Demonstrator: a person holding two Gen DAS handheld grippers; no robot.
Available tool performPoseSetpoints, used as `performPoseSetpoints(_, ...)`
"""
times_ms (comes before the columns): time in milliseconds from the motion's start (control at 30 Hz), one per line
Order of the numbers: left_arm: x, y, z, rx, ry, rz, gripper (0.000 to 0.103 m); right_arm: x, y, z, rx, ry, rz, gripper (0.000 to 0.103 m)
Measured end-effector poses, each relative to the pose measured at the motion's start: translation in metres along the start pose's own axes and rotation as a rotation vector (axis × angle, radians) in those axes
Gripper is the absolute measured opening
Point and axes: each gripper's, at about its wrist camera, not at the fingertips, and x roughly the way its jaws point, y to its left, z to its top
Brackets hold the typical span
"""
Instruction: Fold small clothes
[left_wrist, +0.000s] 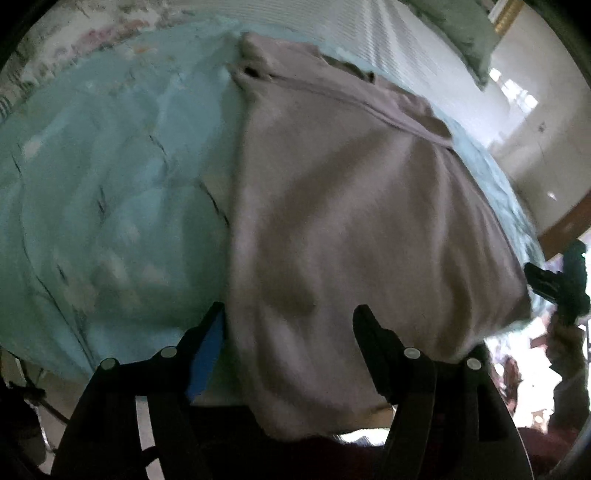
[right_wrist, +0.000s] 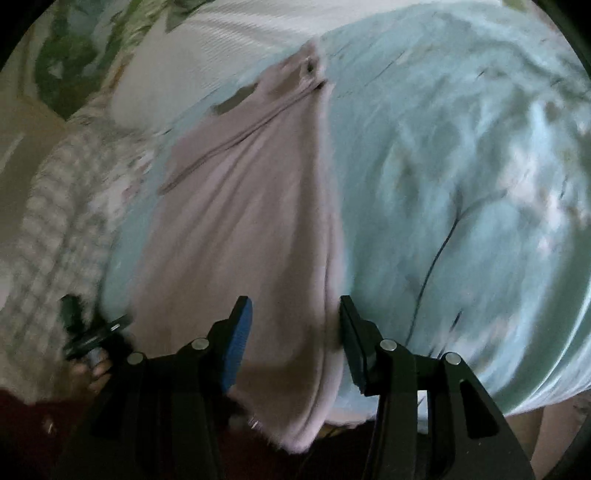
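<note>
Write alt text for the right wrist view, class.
A pale mauve garment lies stretched along a light blue bedspread, its near end hanging over the bed's edge. The right tool stands open above that end, gripping nothing. The picture is blurred.

Plain mauve-grey knit garment (left_wrist: 332, 221) between tongs; pale aqua bedspread (right_wrist: 461, 166), dark twig print, beyond; blue-padded black tongs (right_wrist: 291, 332).

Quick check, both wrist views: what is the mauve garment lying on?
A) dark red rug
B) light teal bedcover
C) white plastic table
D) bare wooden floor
B: the mauve garment lies spread over the light teal bedcover, which shows beside it in both views.
</note>
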Motion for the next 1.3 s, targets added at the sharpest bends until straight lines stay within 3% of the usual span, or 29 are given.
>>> performPoseSetpoints(233, 0.007, 0.015, -0.016, -0.05, 0.052, -0.087, 0.063, 0.002, 0.009, -0.022, -0.058, 0.035, 0.162, 0.049)
performPoseSetpoints(400, 0.012, 0.018, -0.018, -0.011, 0.071, -0.107, 0.045, 0.015, -0.002, -0.029, -0.011, 0.052, 0.144, 0.033)
performPoseSetpoints(500, 0.013, 0.02, -0.017, -0.01, 0.083, -0.138, 0.037, 0.013, -0.008, -0.027, 0.033, 0.036, 0.179, 0.032)
performPoseSetpoints(633, 0.016, 0.024, -0.014, -0.038, 0.092, -0.178, 0.036, 0.01, -0.016, -0.022, 0.106, 0.022, 0.23, 0.032)
performPoseSetpoints(867, 0.02, 0.014, -0.013, 0.013, 0.111, -0.192, 0.036, 0.011, 0.003, -0.009, 0.015, 0.047, 0.207, 0.034)
performPoseSetpoints(900, 0.021, 0.012, -0.013, 0.021, 0.113, -0.194, 0.036, 0.015, 0.006, -0.008, 0.004, 0.057, 0.188, 0.031)
performPoseSetpoints(967, 0.025, 0.007, -0.012, 0.035, 0.118, -0.182, 0.029, 0.019, 0.01, -0.009, -0.027, 0.06, 0.162, 0.016)
performPoseSetpoints(1000, 0.026, 0.005, -0.012, 0.038, 0.117, -0.174, 0.023, 0.018, 0.011, -0.011, -0.025, 0.053, 0.171, 0.009)
performPoseSetpoints(1100, 0.023, 0.007, -0.011, 0.033, 0.109, -0.179, 0.007, 0.011, 0.007, -0.014, -0.01, 0.015, 0.199, 0.007)
performPoseSetpoints(1300, -0.004, 0.008, -0.006, 0.006, 0.032, -0.247, 0.005, -0.004, -0.003, -0.015, 0.055, -0.07, 0.34, 0.007)
